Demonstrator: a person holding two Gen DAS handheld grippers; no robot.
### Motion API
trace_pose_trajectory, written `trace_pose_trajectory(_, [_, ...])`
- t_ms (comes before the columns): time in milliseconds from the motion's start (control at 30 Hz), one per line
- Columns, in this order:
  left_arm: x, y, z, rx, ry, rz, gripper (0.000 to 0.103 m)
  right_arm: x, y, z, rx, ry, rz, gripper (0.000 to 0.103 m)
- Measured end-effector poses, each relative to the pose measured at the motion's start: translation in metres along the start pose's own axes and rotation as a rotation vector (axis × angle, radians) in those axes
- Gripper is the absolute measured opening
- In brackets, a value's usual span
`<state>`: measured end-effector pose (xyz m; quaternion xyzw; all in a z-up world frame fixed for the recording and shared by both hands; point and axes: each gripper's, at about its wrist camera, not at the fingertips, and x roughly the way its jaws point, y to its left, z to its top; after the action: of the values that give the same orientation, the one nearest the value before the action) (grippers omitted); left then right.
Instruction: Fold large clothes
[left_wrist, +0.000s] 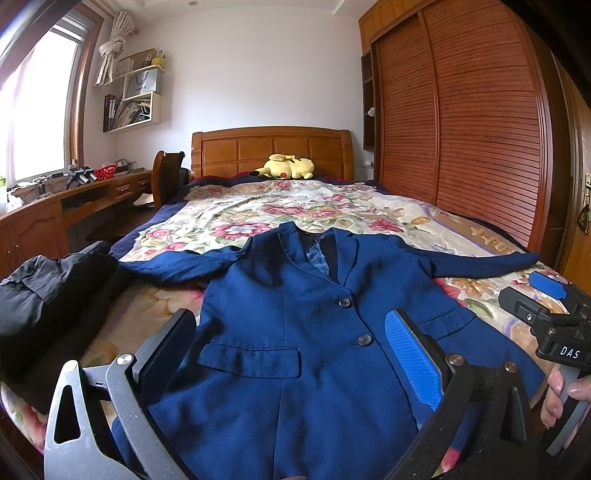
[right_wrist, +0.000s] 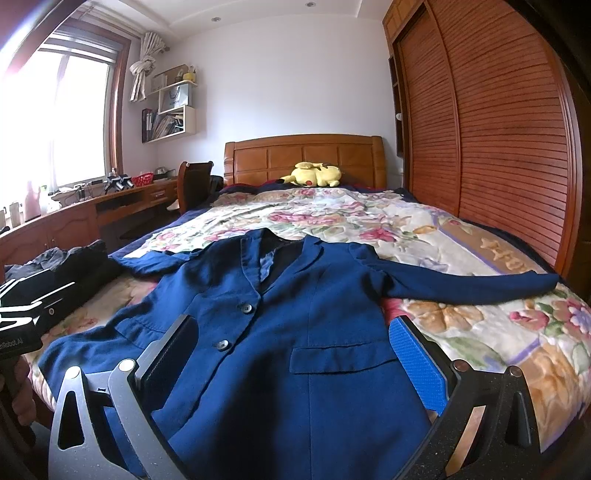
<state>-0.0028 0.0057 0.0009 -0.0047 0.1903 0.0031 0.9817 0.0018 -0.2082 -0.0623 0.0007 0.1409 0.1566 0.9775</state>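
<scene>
The blue jacket (left_wrist: 295, 332) lies face up and flat at the near end of the bed (left_wrist: 388, 214), its hem at the near edge and its collar toward the headboard (left_wrist: 271, 147). Both front buttons are fastened. One sleeve extends toward the right edge of the bed; the other extends toward the left edge. The left gripper (left_wrist: 291, 350) hovers above the lower front of the jacket with its fingers (left_wrist: 413, 358) spread apart, grasping nothing. The right gripper (right_wrist: 295, 354) hovers above the same area, its fingers (right_wrist: 417, 365) also spread and empty. A dark garment (left_wrist: 51, 295) is heaped at the near left corner of the bed, beside the left sleeve. A yellow plush toy (left_wrist: 286, 167) rests against the headboard.
</scene>
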Motion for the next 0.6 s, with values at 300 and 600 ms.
trace_pose_trajectory(300, [-0.0001, -0.0002, 0.0001, -0.001, -0.001, 0.001, 0.102, -0.0005, 0.0006, -0.0008, -0.001, -0.003, -0.003, 0.103])
trace_pose_trajectory(600, [-0.0004, 0.0003, 0.0001, -0.001, -0.002, 0.001, 0.102, 0.0013, 0.0006, -0.0005, -0.002, -0.004, -0.004, 0.103])
